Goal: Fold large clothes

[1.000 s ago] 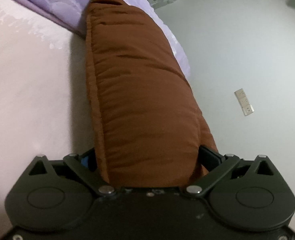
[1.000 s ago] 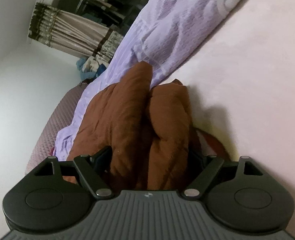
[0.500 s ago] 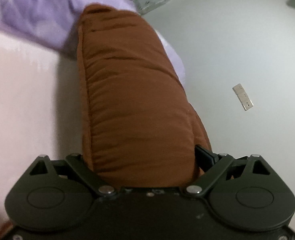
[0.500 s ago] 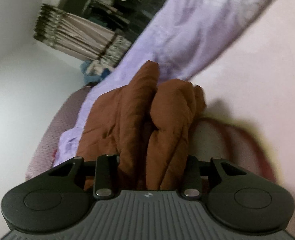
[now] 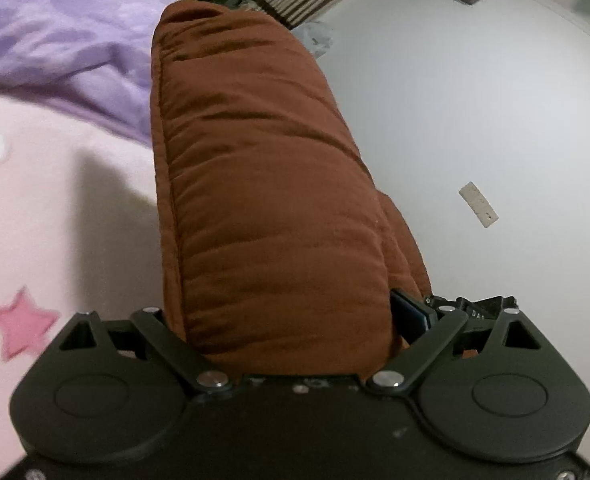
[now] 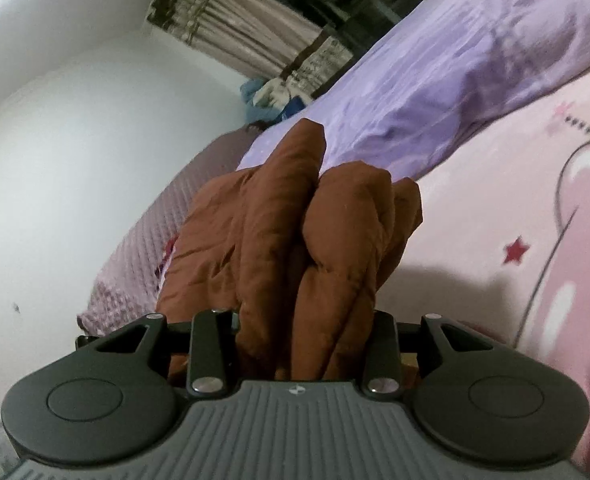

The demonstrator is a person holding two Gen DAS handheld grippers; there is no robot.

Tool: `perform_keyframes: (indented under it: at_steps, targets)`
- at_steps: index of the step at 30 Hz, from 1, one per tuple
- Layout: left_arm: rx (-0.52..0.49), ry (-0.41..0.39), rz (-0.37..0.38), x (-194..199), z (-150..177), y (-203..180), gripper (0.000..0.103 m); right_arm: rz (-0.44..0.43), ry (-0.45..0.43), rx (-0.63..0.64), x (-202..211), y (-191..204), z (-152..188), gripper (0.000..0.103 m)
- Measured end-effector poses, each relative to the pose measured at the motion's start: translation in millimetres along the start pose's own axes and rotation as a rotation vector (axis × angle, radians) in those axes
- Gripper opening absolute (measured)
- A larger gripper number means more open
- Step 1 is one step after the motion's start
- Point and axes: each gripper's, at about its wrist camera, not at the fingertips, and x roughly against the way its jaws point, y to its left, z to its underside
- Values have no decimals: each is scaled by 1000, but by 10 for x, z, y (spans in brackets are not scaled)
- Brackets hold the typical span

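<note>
Both tongs pinch the brown padded jacket [image 5: 271, 184]: left tongs [image 5: 291, 320] spread around a thick fold, right tongs [image 6: 303, 340] squeezing bunched layers, lifting it above the pink bed [image 6: 495, 208] for folding

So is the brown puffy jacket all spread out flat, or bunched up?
Bunched up. The brown jacket stands in thick doubled folds, raised off the pink bedsheet, not lying flat.

**Two black handheld grippers, one grey-ribbed**

Left gripper [image 5: 291, 320]: matte black body, two round raised discs, angled link arms pinned with silver screws, a blue pad on one finger [image 5: 409, 314], faint white lettering at the right edge. Right gripper [image 6: 305, 344]: same black discs and silver-pinned links, plus a grey ribbed centre plate with a small round emblem.
</note>
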Motion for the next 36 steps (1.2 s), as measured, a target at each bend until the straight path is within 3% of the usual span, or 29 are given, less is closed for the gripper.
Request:
perform_keyframes:
  at_steps: [7, 10, 14, 19, 21, 25, 29, 32, 36]
  targets:
    - [87, 33, -47, -147, 273, 650, 95, 102, 39, -55, -255, -366, 218, 41]
    - [119, 25, -22, -217, 321, 842, 99, 77, 19, -113, -245, -560, 297, 43]
    - [69, 16, -29, -275, 373, 844, 101, 79, 15, -119, -251, -695, 379, 50]
    - [77, 17, -71, -222, 323, 734, 101, 48, 24, -176, -203, -812, 417, 62]
    - [49, 14, -120, -132, 245, 621, 101, 73, 28, -165, -143, -763, 397, 72]
    - [-1, -14, -238, 100, 239, 336, 97, 160, 9, -101, -28, -503, 349, 73]
    - [-146, -89, -437, 345, 369, -213, 97, 321, -73, 81, 311, -37, 354, 73]
    - [-287, -145, -595, 384, 568, -703, 97, 383, -140, 242, 481, 421, 441, 67]
    - [-339, -189, -643, 356, 865, -1084, 97, 402, -166, 377, 451, 948, 561, 52]
